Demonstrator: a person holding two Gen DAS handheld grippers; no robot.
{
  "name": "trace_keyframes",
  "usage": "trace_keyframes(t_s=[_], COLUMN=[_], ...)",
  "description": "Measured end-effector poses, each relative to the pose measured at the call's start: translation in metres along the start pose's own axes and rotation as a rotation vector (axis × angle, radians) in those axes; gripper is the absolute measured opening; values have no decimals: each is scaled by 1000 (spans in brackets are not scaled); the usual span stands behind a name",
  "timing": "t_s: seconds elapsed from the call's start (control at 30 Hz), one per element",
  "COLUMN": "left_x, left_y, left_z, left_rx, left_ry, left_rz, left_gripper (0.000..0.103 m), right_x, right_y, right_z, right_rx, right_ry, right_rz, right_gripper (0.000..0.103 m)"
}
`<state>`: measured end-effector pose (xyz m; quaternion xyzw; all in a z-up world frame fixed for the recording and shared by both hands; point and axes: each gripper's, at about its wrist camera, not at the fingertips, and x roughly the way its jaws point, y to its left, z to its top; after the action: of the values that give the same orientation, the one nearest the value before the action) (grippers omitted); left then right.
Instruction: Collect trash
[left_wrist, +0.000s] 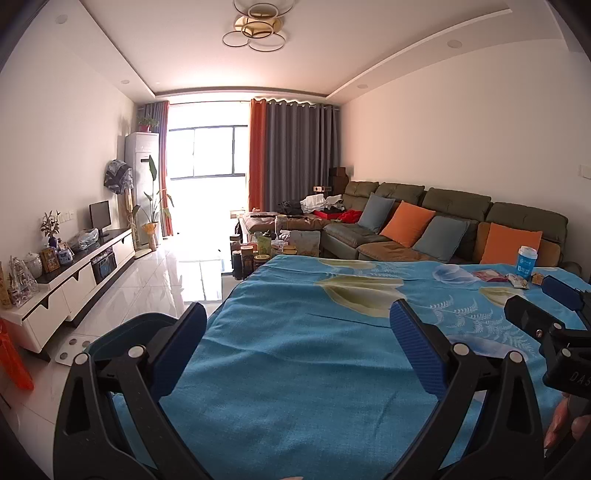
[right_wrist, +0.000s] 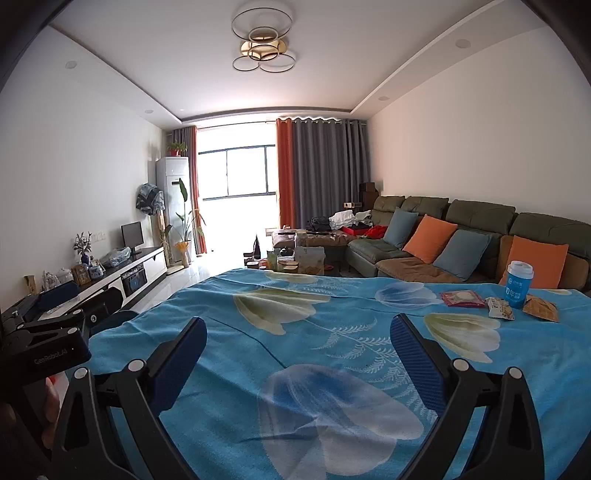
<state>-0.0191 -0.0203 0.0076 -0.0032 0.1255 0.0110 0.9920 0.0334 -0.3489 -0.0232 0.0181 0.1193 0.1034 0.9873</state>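
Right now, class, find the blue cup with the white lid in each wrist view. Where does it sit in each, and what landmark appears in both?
Left wrist view: the blue cup stands far right on the blue floral cloth.
Right wrist view: the blue cup stands at upper right, among the snack wrappers.
Shared landmark: the orange cushion right behind it.

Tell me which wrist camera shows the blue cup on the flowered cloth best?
The right wrist view: the blue cup stands whole and larger there, white lid and print visible, wrappers beside it. The left wrist view shows the same cup smaller, far at the right edge, just beyond the right gripper.
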Motion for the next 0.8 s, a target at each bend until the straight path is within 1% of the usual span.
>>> trace_keyframes(t_s=[0.8], left_x=[3], left_y=[-2], left_z=[-1], left_rx=[14], left_ry=[-26], left_rz=[28], left_gripper=[97], right_x=[1], right_y=[-1], right_z=[2], right_rx=[4], right_ry=[-13], right_rz=[-15], right_gripper=[96])
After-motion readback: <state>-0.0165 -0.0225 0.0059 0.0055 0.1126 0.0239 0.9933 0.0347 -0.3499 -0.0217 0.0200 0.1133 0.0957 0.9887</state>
